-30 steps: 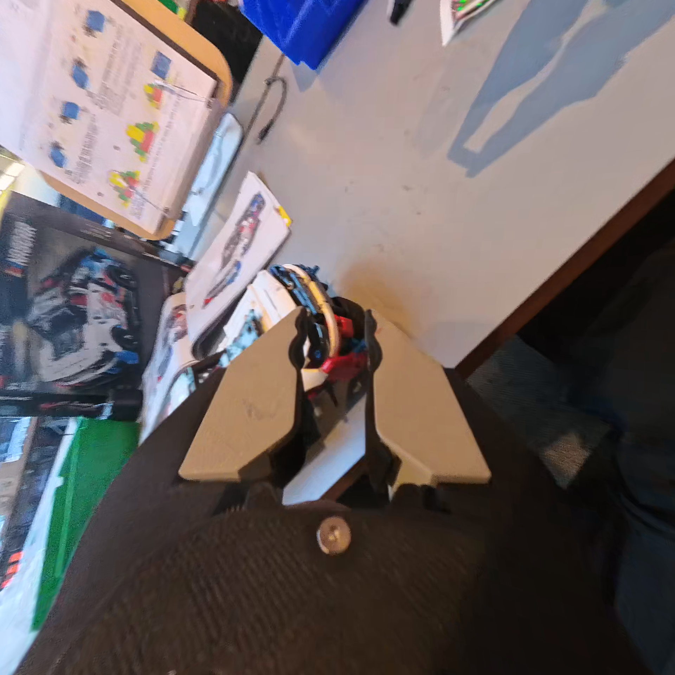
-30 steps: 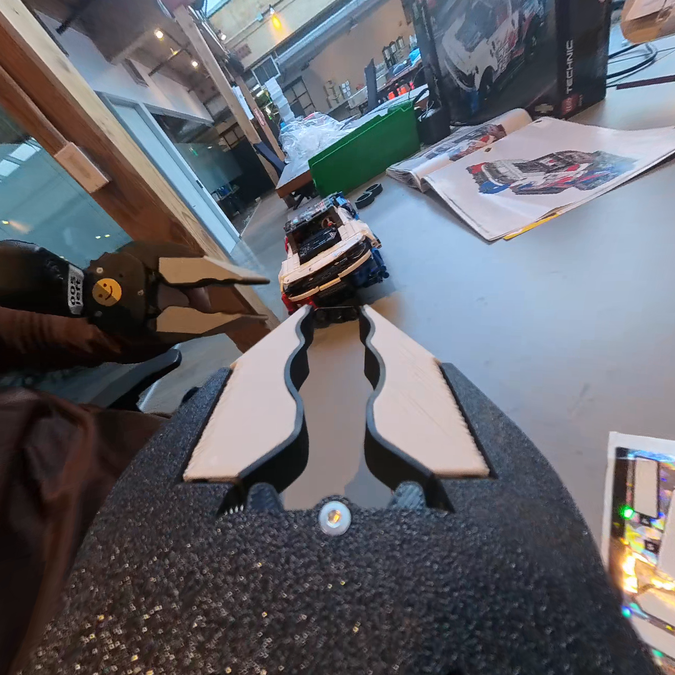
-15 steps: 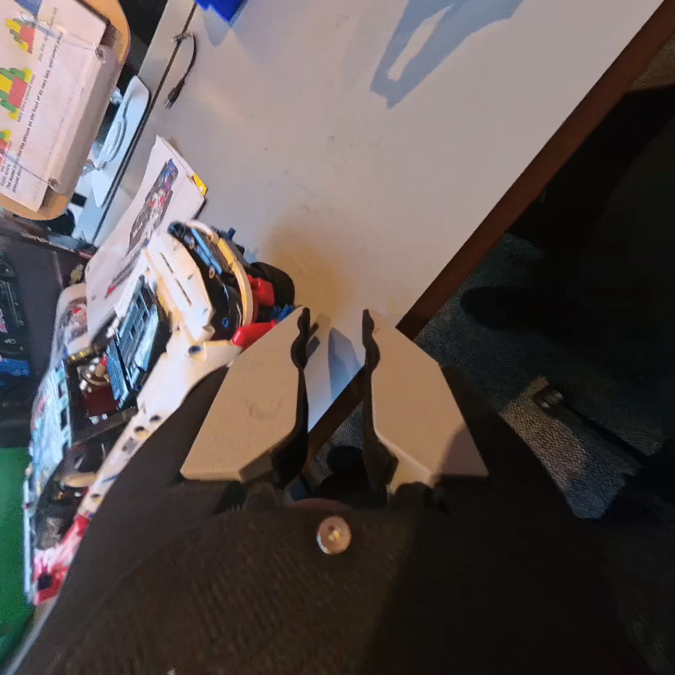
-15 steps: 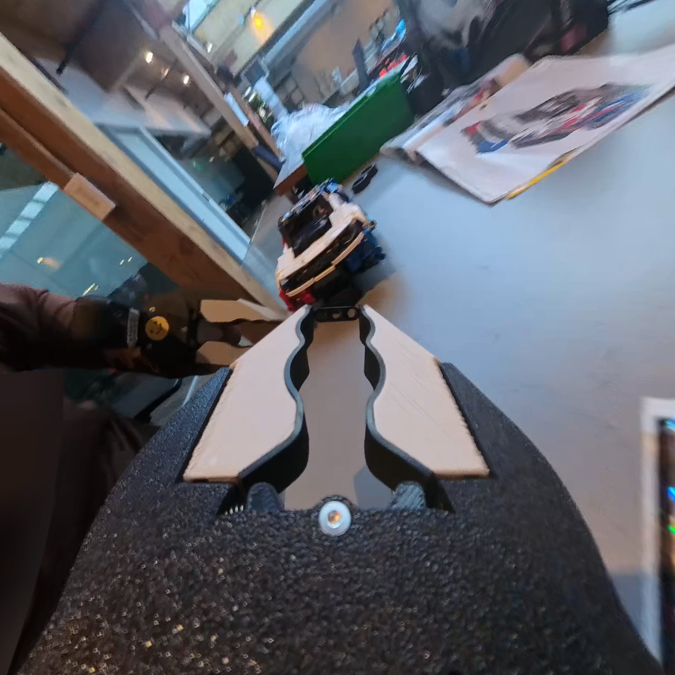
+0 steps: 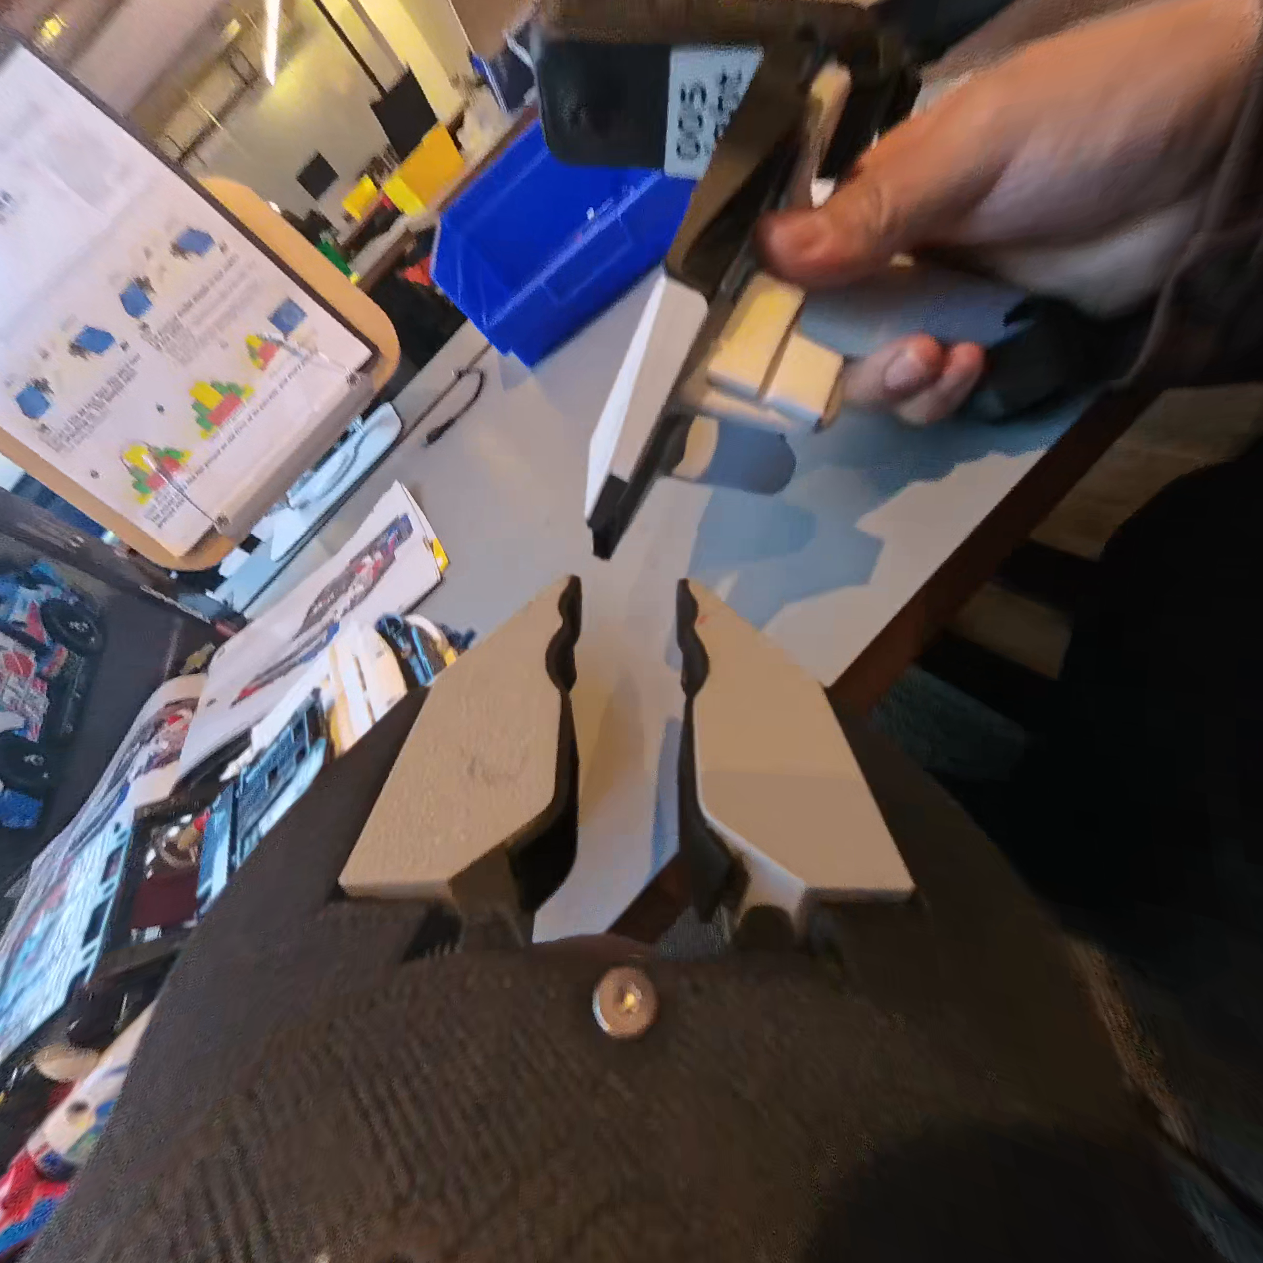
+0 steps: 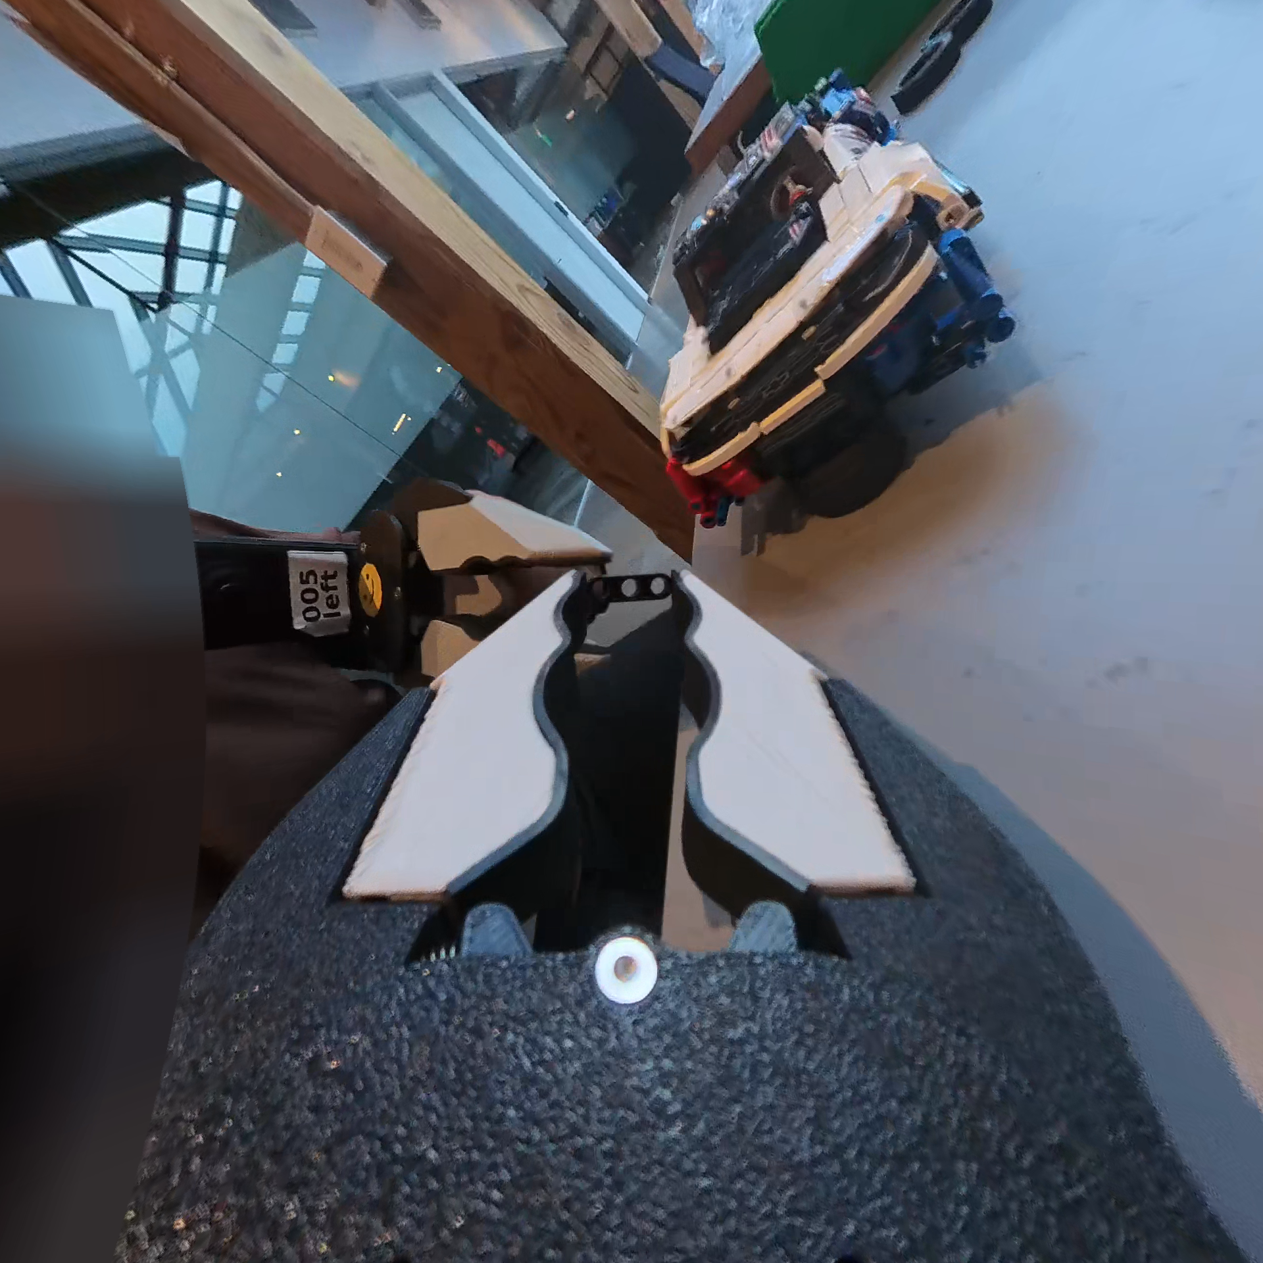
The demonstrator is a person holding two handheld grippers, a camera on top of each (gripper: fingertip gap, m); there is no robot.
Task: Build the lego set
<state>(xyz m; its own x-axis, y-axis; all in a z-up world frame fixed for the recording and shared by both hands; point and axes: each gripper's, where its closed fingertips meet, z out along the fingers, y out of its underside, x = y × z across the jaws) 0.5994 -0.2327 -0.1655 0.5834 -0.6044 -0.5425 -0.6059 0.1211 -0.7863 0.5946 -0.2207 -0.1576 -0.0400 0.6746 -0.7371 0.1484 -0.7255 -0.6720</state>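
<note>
Between the tips of the right gripper [image 6: 627, 588], a small black beam piece [image 6: 630, 586] pierced with round holes is clamped crosswise, touched by both fingertips; behind the tips the jaws bow apart, and only dark shadow is seen in the gap. The left gripper [image 5: 627, 593] is held with its fingers parted by a narrow gap, and nothing is gripped or touched by them; bare tabletop is seen between them.

In the left wrist view, from left to right, a dark set box [image 5: 48, 656] printed with a car is seen at the edge, then an instruction sheet [image 5: 157, 328] mounted on a rounded wooden board, then open booklets [image 5: 328, 615] lying flat. The lego car [image 5: 287, 745], white with dark and blue parts, is partly hidden behind the left finger. A blue bin [image 5: 547, 246] stands farther back on the grey table [image 5: 533, 465], and at the upper right the right gripper is shown gripped by a bare hand [image 5: 1011, 178] over the table's wooden edge.

In the right wrist view, a blurred patch is laid over the left side; just beside it the left gripper is seen near the right one's tips. A timber beam [image 6: 355, 225] and glass panels [image 6: 287, 383] run behind. The lego car stands on the table at the upper right, well apart from the clamped piece, with a green box [image 6: 834, 41] beyond it.
</note>
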